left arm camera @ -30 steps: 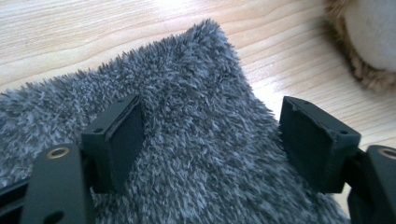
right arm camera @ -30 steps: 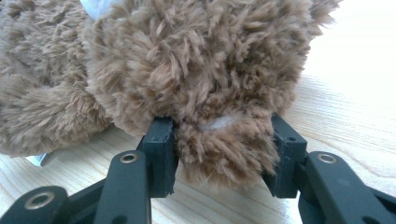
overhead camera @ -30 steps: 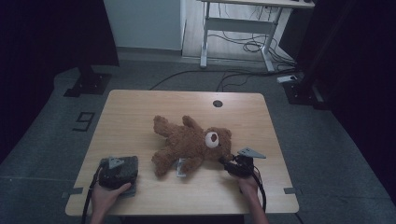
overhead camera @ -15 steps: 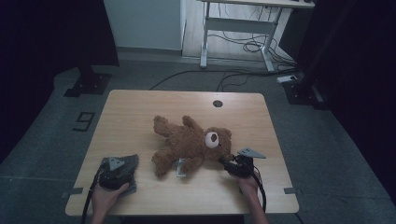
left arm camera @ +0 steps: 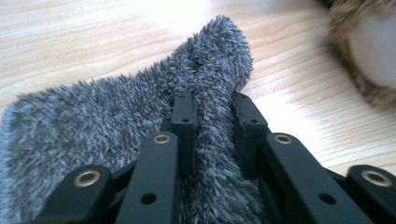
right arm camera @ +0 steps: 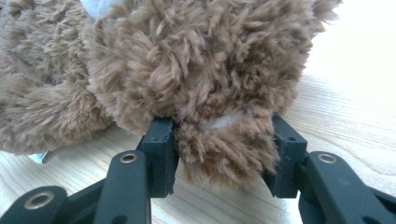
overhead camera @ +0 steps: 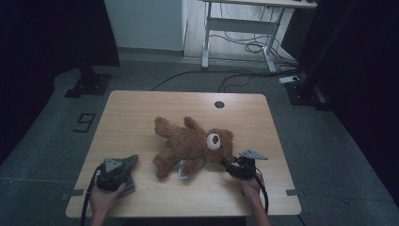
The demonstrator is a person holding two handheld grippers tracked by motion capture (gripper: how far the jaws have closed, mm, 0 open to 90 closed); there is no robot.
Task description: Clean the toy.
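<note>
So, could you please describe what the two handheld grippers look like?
Both grippers, left and right, are black, each with two flat jaws on linkage arms that have brass-ringed pivot holes. Each carries a grey three-cornered plate on top, and a dark cable trails back toward the person. No sleeves show on the forearms.
</note>
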